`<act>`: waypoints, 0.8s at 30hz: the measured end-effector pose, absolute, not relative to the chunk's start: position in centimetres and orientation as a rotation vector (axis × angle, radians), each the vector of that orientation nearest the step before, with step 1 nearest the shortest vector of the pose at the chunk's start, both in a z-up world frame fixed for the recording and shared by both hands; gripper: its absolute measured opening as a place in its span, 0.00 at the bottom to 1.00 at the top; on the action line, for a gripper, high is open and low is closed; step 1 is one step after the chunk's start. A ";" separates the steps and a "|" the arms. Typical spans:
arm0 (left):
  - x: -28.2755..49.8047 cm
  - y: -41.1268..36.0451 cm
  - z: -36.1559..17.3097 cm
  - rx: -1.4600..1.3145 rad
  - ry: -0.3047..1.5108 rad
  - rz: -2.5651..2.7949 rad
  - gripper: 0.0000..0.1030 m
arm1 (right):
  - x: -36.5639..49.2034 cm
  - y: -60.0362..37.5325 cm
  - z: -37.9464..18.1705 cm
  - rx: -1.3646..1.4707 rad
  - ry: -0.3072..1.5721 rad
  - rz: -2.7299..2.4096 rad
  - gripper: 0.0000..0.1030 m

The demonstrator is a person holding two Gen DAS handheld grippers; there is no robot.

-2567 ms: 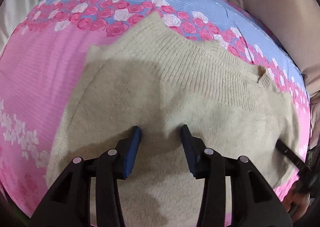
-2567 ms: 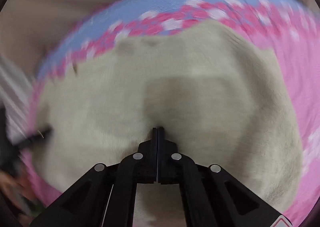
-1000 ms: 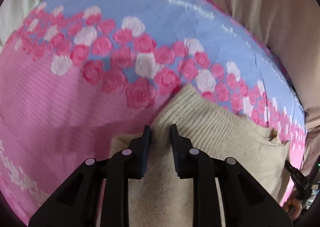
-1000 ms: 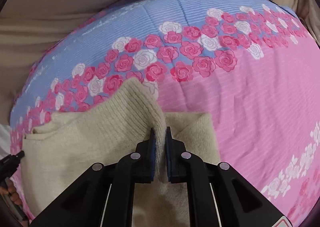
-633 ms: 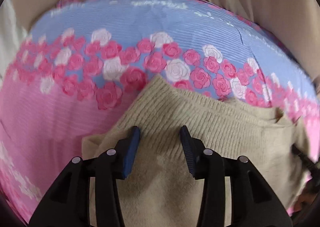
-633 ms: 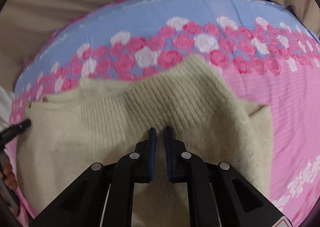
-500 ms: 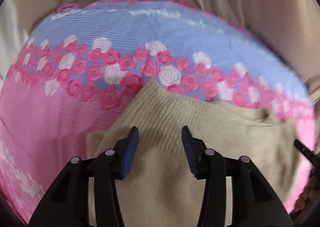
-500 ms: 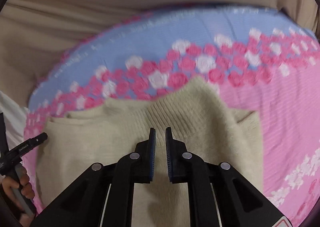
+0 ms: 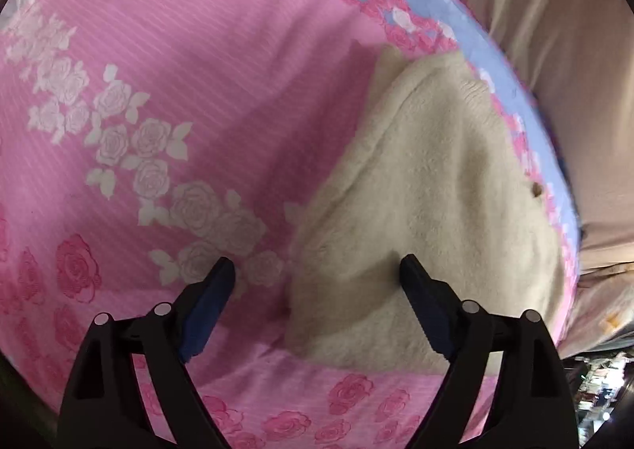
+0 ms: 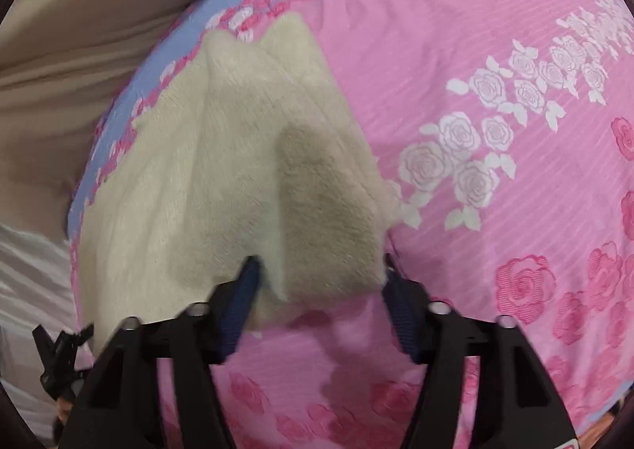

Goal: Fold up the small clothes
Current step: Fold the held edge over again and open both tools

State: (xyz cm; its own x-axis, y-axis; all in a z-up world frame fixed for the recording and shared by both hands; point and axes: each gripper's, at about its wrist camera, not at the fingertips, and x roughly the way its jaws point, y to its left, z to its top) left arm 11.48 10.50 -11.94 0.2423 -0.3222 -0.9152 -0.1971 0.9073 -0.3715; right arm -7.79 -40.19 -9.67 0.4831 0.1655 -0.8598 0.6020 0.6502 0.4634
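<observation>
While the cream sweater (image 9: 428,187) lies folded on the pink rose bedspread (image 9: 190,65), we see our left claw (image 9: 317,282) and right claw (image 10: 319,282) spread apart, just widened, gripping nothing.

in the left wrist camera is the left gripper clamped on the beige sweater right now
No, the left gripper stands open, its fingers apart over the beige sweater and the pink bedspread.

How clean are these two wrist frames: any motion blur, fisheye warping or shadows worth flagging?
Left wrist: sharp centre, the bedsheet bows with fisheye curve, black vignette in the corners, and the left tongs shade the cream sweater. Right wrist: softer, motion-smeared around the right tongs; a dark shadow patch lies on the sweater.
</observation>
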 end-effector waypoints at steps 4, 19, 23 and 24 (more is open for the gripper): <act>12.2 10.5 -9.9 -0.511 1.330 -0.156 0.26 | -8.2 -40.0 -4.8 0.724 0.991 -0.338 0.14; 11.6 11.6 -12.4 -0.579 1.361 -0.059 0.45 | -9.6 -38.7 -2.1 0.717 0.985 -0.406 0.55; 12.0 10.3 -9.6 -0.608 1.331 -0.151 0.16 | -9.5 -37.1 -1.3 0.626 0.988 -0.415 0.60; 12.0 9.8 -8.4 -0.601 1.307 -0.182 0.15 | -9.8 -36.9 -1.3 0.621 0.990 -0.398 0.60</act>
State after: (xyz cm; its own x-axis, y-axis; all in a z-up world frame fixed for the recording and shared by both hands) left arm 12.02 9.77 -8.40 0.2714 -0.4535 -0.8489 -0.2038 0.8350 -0.5112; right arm -9.78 -36.94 -1.27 0.4997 -0.0345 -0.8655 0.5746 0.7609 0.3014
